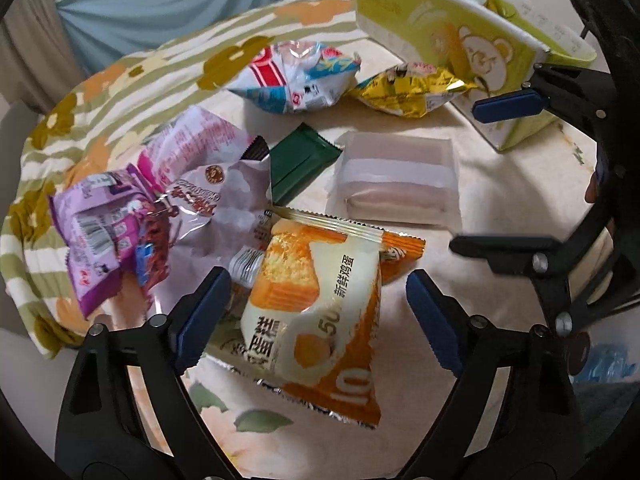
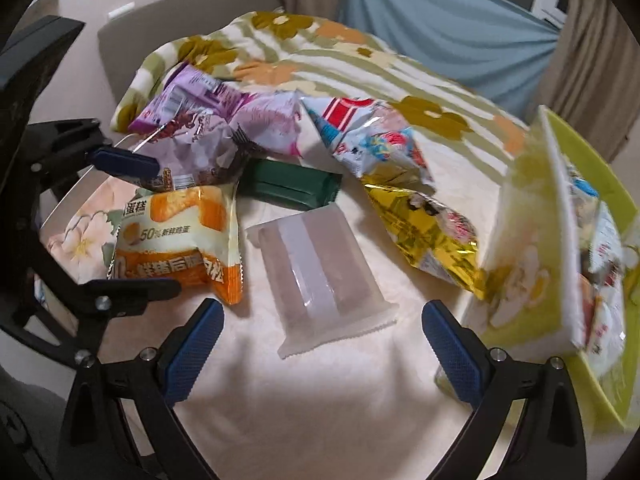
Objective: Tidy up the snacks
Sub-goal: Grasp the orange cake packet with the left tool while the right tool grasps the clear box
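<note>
Several snack packets lie on the table. My left gripper [image 1: 320, 316] is open, its jaws astride an orange egg-cake packet [image 1: 320, 308], not closed on it. My right gripper [image 2: 324, 348] is open just in front of a frosted white packet [image 2: 320, 272]. That white packet also shows in the left wrist view [image 1: 396, 180]. A dark green bar [image 1: 300, 160], purple packets [image 1: 160, 208], a white-red-blue packet [image 1: 296, 76] and a gold packet [image 1: 408, 92] lie around. A green bear-print box [image 1: 460, 36] stands at the right, with packets inside it in the right wrist view [image 2: 560, 240].
A flowered green-striped cloth [image 2: 360, 60] covers the far part of the table. A blue cloth [image 2: 440, 20] and curtains hang behind. A chair back [image 2: 180, 12] stands at the far left. The right gripper [image 1: 508, 172] shows in the left wrist view, near the box.
</note>
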